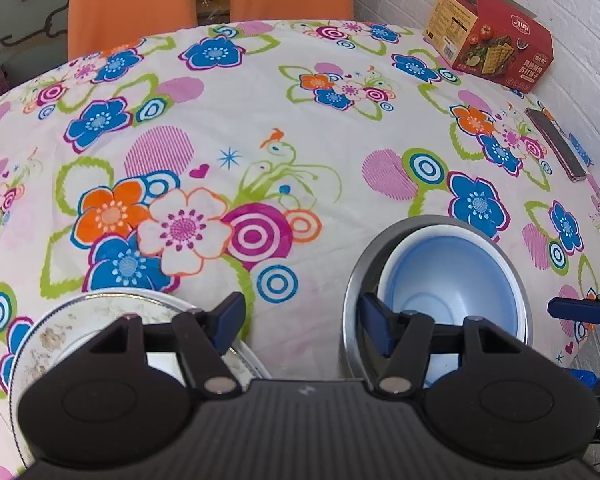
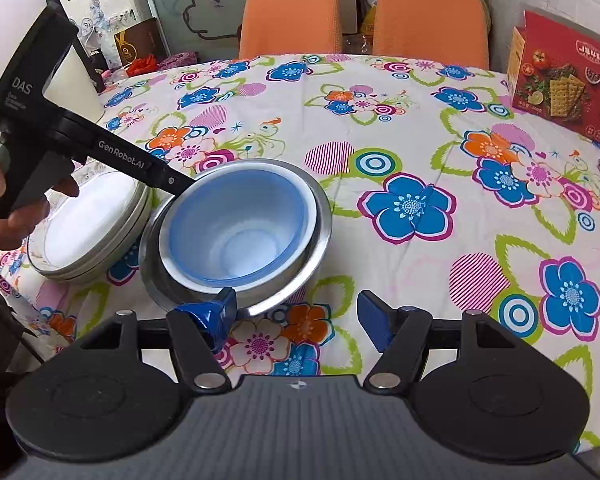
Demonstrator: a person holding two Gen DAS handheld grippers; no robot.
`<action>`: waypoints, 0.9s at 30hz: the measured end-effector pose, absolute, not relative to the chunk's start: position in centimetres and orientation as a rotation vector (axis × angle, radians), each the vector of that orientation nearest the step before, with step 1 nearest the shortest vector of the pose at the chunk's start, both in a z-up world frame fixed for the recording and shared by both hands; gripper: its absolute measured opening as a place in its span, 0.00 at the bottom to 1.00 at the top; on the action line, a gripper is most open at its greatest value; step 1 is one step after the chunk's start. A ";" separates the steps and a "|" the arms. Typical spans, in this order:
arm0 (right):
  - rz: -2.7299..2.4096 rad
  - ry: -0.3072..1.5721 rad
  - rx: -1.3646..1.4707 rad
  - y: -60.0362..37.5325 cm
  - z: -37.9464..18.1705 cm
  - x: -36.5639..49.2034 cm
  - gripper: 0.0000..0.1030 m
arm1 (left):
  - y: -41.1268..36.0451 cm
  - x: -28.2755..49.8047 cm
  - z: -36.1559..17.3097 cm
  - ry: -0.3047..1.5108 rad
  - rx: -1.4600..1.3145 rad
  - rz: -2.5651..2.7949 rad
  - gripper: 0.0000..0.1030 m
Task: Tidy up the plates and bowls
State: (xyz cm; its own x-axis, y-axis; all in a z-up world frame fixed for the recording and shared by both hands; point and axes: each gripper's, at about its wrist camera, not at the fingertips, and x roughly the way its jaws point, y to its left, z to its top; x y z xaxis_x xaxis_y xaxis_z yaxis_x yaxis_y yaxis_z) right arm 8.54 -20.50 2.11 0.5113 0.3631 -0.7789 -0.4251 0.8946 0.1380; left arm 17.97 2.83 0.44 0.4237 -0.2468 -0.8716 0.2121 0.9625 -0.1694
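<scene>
A blue bowl (image 1: 456,280) (image 2: 236,224) sits nested inside a steel bowl (image 1: 354,280) (image 2: 316,216) on the flowered table. A stack of white patterned plates (image 1: 80,324) (image 2: 88,228) lies to its left. My left gripper (image 1: 302,322) is open above the cloth between the plates and the bowls, its right finger over the steel bowl's rim. My right gripper (image 2: 298,320) is open just in front of the steel bowl, holding nothing. In the right wrist view the left gripper's body (image 2: 60,132), held by a hand, reaches over the plates.
A red cracker box (image 1: 492,36) (image 2: 564,80) stands at the far right by the white wall. A dark phone (image 1: 556,144) lies near the right edge. Two orange chairs (image 2: 292,16) stand behind the table. The flowered cloth (image 1: 260,120) covers the table.
</scene>
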 end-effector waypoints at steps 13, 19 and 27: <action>0.456 0.932 -0.039 -20.3 1.8 9.5 0.52 | 2.9 17.8 0.4 1.079 -0.035 -0.286 0.61; 0.397 1.054 0.104 -21.3 1.8 10.4 0.53 | 2.2 17.8 0.4 1.093 0.016 -0.295 0.61; 0.301 1.046 0.080 -21.3 2.6 11.0 0.53 | 2.4 17.8 0.0 1.080 0.014 -0.315 0.61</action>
